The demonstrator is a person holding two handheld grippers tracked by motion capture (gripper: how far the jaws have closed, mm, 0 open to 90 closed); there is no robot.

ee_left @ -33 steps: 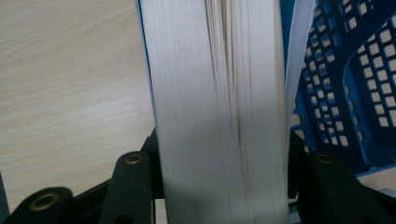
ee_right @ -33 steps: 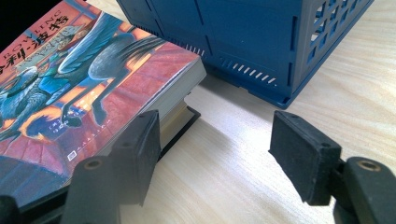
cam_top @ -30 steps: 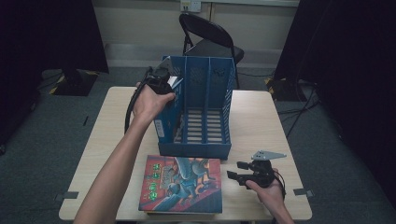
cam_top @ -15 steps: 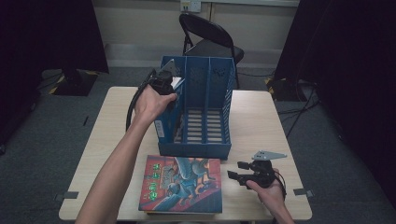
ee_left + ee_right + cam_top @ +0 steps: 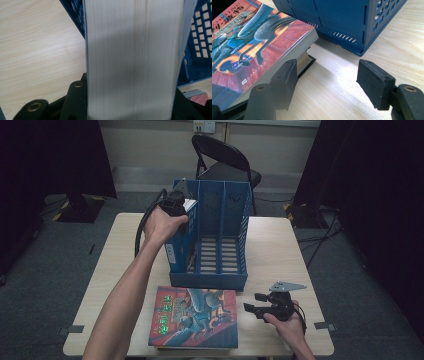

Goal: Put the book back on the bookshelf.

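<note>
A: How do the tongs stand? Start with the left.

B: The left tongs (image 5: 181, 205) are clenched on a thick book (image 5: 132, 60), and their jaws have just been closing on it. The page block, pale and finely lined, stands between the jaws in the left gripper view. From above, the book stands upright in the leftmost compartment of the blue file rack (image 5: 220, 245), its top at the rim.

A: And the right?

B: The right tongs (image 5: 327, 80) are released, with bare wood between the black, blocky pads. They rest low on the surface (image 5: 280, 245), near the stack of books (image 5: 195, 317) at the front edge, not touching it.

A: So how far along is the job?

B: I'd judge one book is nearly seated in the rack. The stack remains: a glossy illustrated cover on top, red and teal, with a darker book under it. The middle and right compartments look empty.

A: What is the rack like?

B: Hard blue plastic, with upright dividers, a slotted floor and square-perforated walls. The surface is light wood grain, smooth and matt.
</note>
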